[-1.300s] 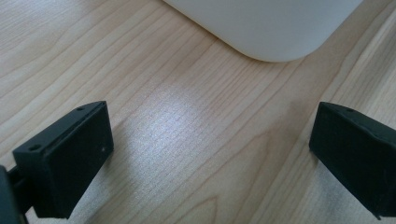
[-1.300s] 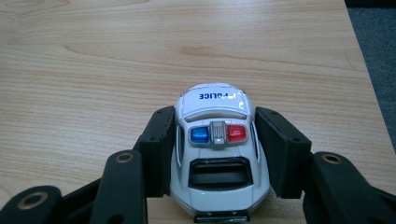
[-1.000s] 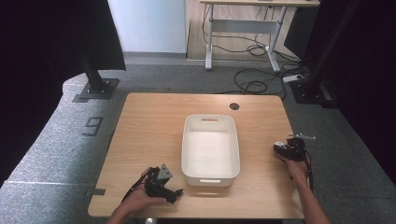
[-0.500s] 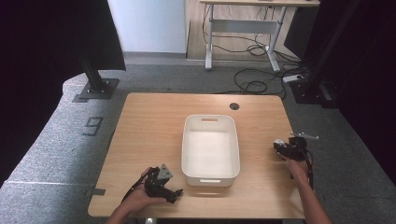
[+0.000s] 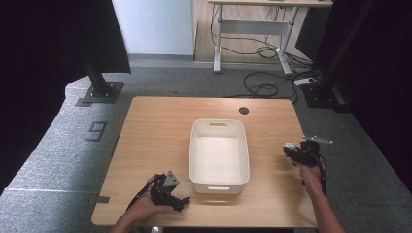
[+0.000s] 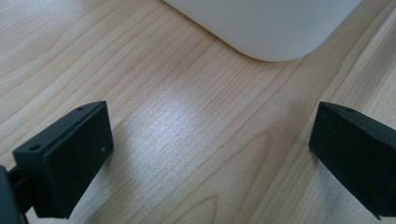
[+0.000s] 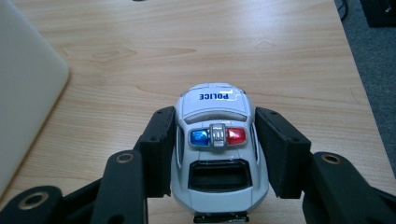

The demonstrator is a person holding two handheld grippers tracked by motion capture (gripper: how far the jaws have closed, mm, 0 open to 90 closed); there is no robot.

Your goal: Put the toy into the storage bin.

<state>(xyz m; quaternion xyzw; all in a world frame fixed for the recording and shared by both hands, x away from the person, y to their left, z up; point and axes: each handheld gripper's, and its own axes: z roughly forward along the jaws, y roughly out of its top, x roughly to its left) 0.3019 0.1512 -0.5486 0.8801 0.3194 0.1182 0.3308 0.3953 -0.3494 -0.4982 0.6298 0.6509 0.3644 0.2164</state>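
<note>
A small toy police car (image 7: pixel 217 147) is held in the right tool (image 7: pixel 215 154), just right of a white bin (image 5: pixel 219 179) that stands at the middle of a wooden bench (image 5: pixel 155 131). In the right gripper view the car is seen from behind: a white hard-plastic body, a blue and red light bar across the roof, the word POLICE on the hood. It is judged to be light and rigid, with glossy, rounded panels that could slip under a loose hold; the flat door sides, just below the roof, are judged the best place to grip, since the light bar and wheels look like the parts most easily stressed. The right tool's jaws are closed partway, one black pad against each side of the car, with the bench visible under it. In the high view the same car (image 5: pixel 290 149) appears beside the bin's right wall. The left tool (image 6: pixel 212 154) stands wide open with nothing between its jaws, low over bare wood at the near left corner of the bin (image 6: pixel 271 28), where the high view shows it (image 5: pixel 180 201) held in the person's hand. The bin looks empty.
</note>
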